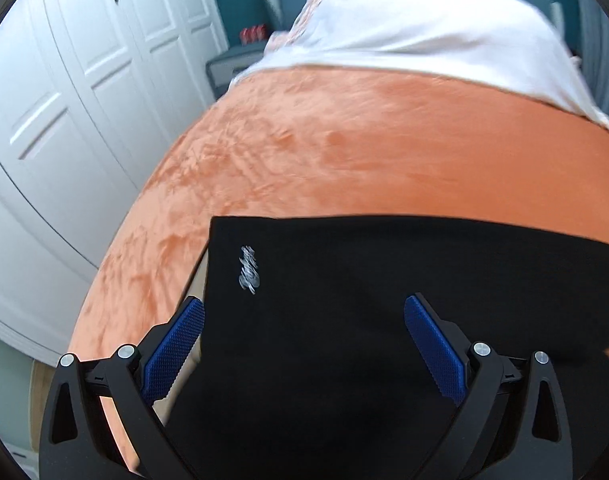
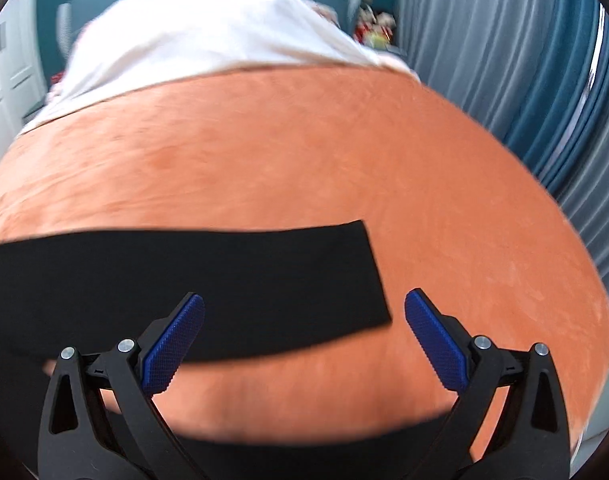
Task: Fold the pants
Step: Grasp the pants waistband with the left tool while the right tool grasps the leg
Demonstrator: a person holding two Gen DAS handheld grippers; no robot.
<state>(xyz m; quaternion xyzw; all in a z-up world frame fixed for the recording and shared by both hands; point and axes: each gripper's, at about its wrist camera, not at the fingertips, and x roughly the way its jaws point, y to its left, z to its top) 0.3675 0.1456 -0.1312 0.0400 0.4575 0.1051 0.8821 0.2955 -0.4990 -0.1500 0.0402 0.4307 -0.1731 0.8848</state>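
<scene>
Black pants (image 1: 364, 300) lie flat on an orange bedspread (image 1: 344, 152). A small white logo (image 1: 249, 269) marks their near-left part in the left wrist view. My left gripper (image 1: 304, 320) is open and empty, held just above the pants near their left edge. In the right wrist view a black pant leg (image 2: 224, 276) stretches across the bedspread (image 2: 304, 152) and ends at the right. My right gripper (image 2: 304, 320) is open and empty, hovering over the leg's end and its near edge. More black cloth (image 2: 304, 456) shows at the bottom.
A white blanket (image 1: 424, 28) covers the far end of the bed. White wardrobe doors (image 1: 64, 100) stand at the left. A grey-blue curtain (image 2: 524, 60) hangs at the right. A small nightstand (image 1: 224, 68) stands by the bed's far left corner.
</scene>
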